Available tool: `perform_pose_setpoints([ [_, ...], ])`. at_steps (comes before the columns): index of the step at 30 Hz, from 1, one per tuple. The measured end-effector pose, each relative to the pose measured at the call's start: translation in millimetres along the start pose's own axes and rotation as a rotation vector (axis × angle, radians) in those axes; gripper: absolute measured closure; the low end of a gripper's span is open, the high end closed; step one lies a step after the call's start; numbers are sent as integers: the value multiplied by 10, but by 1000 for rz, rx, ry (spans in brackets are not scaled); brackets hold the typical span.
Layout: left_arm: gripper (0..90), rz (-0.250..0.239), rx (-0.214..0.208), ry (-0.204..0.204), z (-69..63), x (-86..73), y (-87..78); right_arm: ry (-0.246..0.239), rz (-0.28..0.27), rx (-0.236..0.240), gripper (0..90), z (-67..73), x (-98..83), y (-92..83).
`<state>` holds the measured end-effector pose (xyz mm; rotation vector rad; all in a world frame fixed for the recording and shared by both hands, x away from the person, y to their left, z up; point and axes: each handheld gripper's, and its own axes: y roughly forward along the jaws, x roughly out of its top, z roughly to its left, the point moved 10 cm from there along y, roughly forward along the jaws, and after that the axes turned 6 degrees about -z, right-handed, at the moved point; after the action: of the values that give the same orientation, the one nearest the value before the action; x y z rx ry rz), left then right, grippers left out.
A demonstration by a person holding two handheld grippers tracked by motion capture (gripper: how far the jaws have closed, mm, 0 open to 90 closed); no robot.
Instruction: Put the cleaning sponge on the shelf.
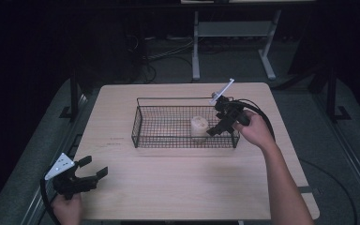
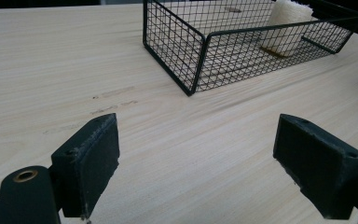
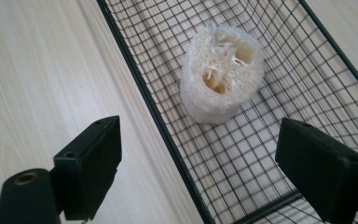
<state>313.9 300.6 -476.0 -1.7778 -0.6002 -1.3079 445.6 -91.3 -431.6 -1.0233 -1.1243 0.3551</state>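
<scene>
Right gripper (image 3: 198, 172) is held wide open, empty, at four o'clock of the upright, fibrous, cylindrical loofah (image 3: 221, 74) in the wire basket (image 3: 135, 77).

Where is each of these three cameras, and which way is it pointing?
High view: above the table, looking forward and down; both forearms, left claw, right claw.
Left claw view: on that claw, low over the table, facing the wire basket.
Right claw view: on that claw, above the basket's rim, looking down at the loofah.
All three share basket and loofah.
</scene>
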Motion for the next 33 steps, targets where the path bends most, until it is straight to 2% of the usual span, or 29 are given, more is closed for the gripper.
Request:
perform_pose_setpoints([
  [7, 138, 2, 0, -1, 4, -3, 3, 0, -5, -5, 139, 21, -102, -73],
  [12, 138, 5, 0, 2, -4, -7, 3, -9, 8, 5, 139, 80, -188, -83],
  [20, 138, 6, 0, 2, -9, -10, 7, -24, -7, 17, 139, 162, -292, -133],
  [24, 138, 8, 1, 2, -6, -14, 9, -21, -12, 21, 139, 209, -401, -170],
  [33, 138, 9, 0, 5, -16, -15, 8, -21, -28, 7, 139, 291, -565, -272],
])
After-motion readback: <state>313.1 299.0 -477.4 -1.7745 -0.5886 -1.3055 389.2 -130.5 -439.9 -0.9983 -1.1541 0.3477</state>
